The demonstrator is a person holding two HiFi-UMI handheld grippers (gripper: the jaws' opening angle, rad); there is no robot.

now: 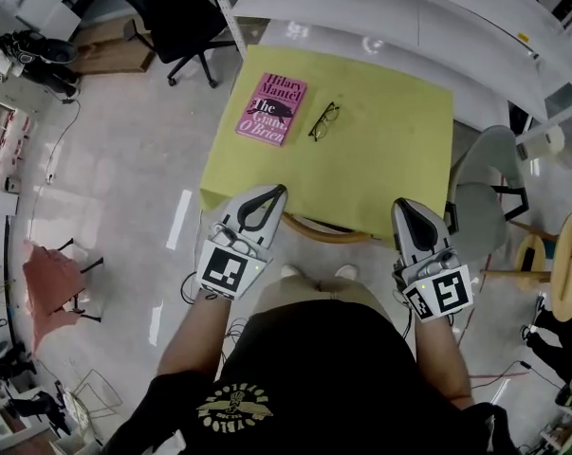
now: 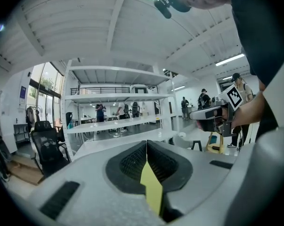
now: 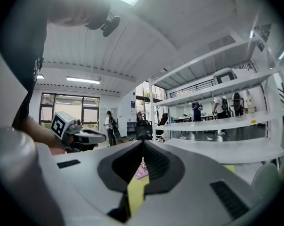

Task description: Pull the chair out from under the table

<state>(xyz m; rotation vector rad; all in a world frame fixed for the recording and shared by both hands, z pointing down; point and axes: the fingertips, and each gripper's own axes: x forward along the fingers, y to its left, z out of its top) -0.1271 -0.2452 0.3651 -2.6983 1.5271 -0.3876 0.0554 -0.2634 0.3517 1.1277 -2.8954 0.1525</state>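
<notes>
The chair [image 1: 328, 232] is tucked under the yellow-green table [image 1: 390, 150]; only its curved wooden back rim shows at the near edge. My left gripper [image 1: 280, 191] hovers over the table's near left corner, jaws shut and empty. My right gripper [image 1: 402, 205] hangs over the near right edge, also shut with nothing in it. In the left gripper view the closed jaws [image 2: 147, 143] point level across the room, with the right gripper [image 2: 212, 113] off to the side. From the right gripper view the closed jaws [image 3: 143, 142] face the same way and the left gripper [image 3: 83, 136] shows.
A pink book [image 1: 272, 108] and a pair of glasses [image 1: 324, 121] lie on the table. A grey chair [image 1: 485, 192] stands close at the right, a wooden stool [image 1: 570, 263] beyond it. A black office chair [image 1: 176, 17] and white shelving [image 1: 409, 12] stand behind. Cables cross the floor.
</notes>
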